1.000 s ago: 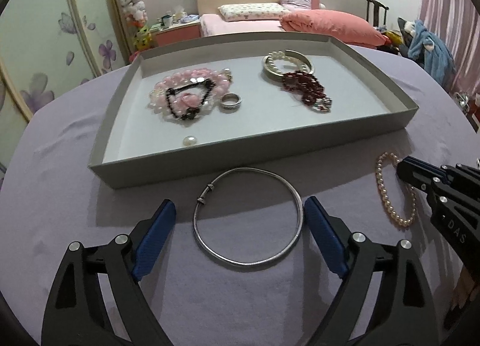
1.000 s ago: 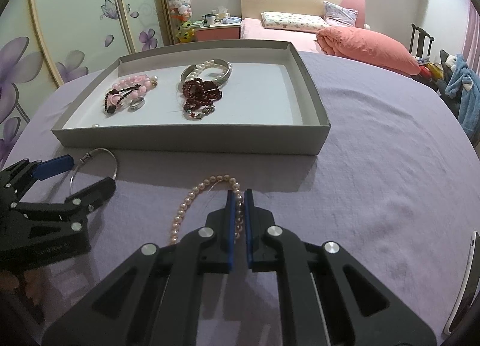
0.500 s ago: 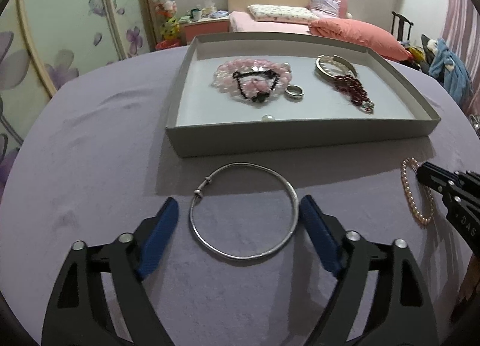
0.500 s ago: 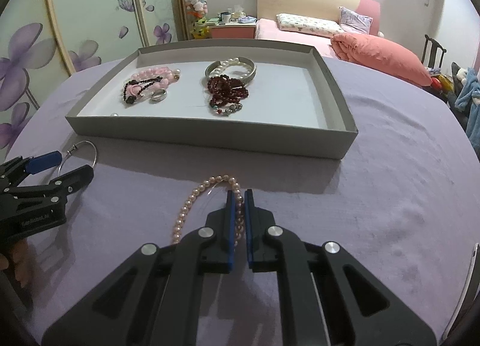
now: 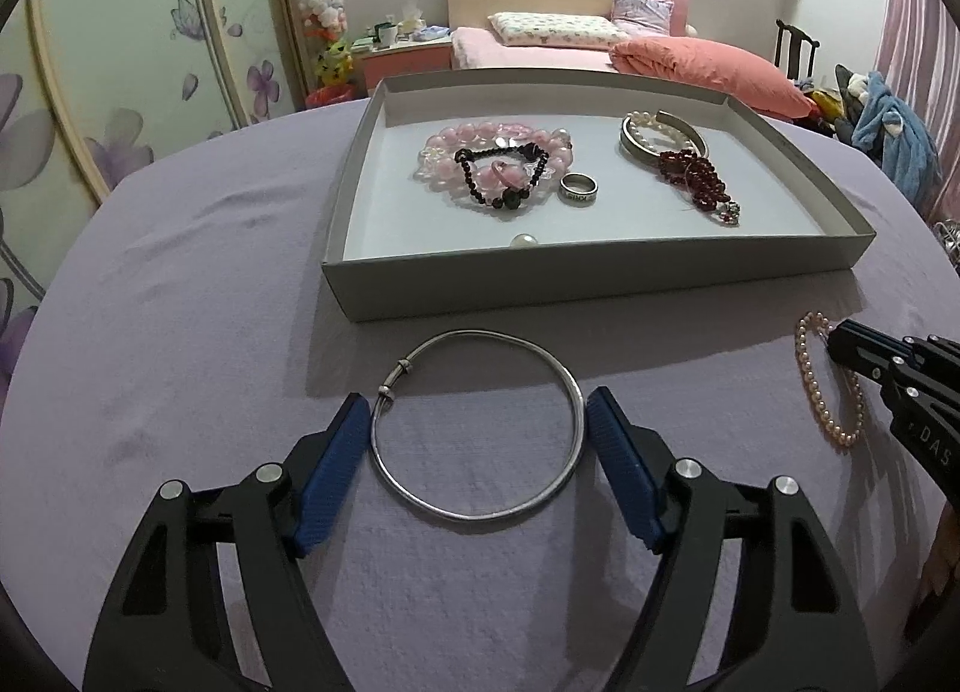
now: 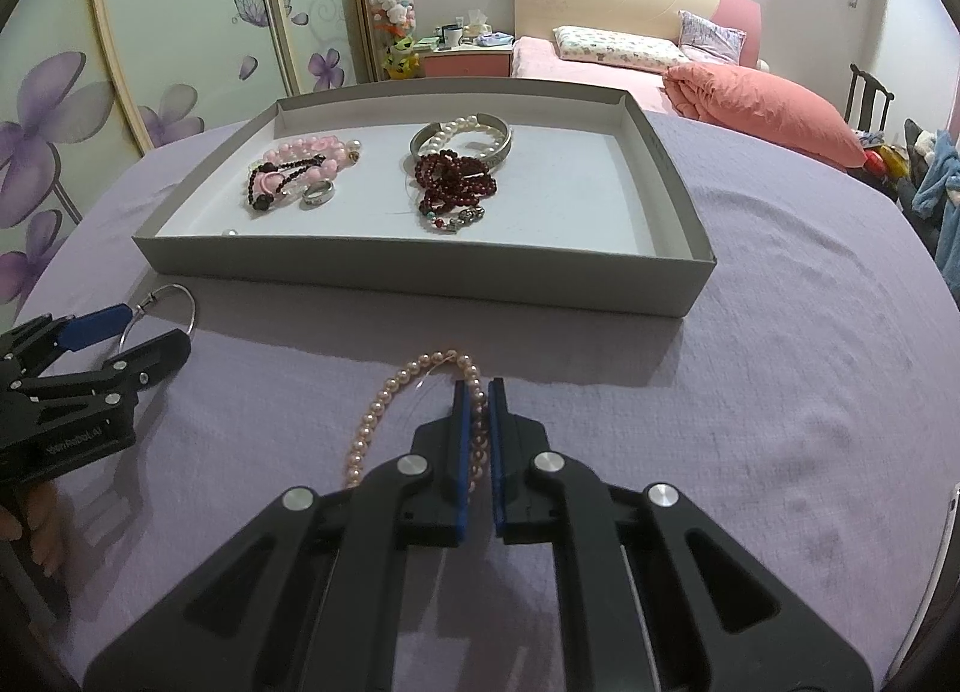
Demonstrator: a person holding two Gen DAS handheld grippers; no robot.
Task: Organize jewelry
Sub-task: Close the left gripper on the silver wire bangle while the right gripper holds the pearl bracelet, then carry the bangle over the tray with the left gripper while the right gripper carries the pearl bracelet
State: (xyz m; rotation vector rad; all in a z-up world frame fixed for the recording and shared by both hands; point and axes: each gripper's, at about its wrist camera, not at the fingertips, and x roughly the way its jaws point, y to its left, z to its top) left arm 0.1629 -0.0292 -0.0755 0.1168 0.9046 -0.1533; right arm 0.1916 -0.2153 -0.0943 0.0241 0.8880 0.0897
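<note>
My left gripper [image 5: 474, 422] jaws gape around one silver bangle [image 5: 477, 425]; my right gripper [image 6: 478, 392] pinches one pearl bracelet [image 6: 384, 410], tray [image 6: 420, 278] at twelve o'clock.

The silver bangle [image 5: 477, 428] between the left tongs [image 5: 477, 422] is shiny metal. The surface [image 5: 180, 302] is soft purple cloth. The tray [image 5: 588, 278] ahead is matt card.

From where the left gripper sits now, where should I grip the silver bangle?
The silver bangle lies flat on the cloth between the open left gripper fingers. Pinching across it would likely just squash the hoop; better tilt down and grip the near rim, away from the knotted clasp at its left.
</note>
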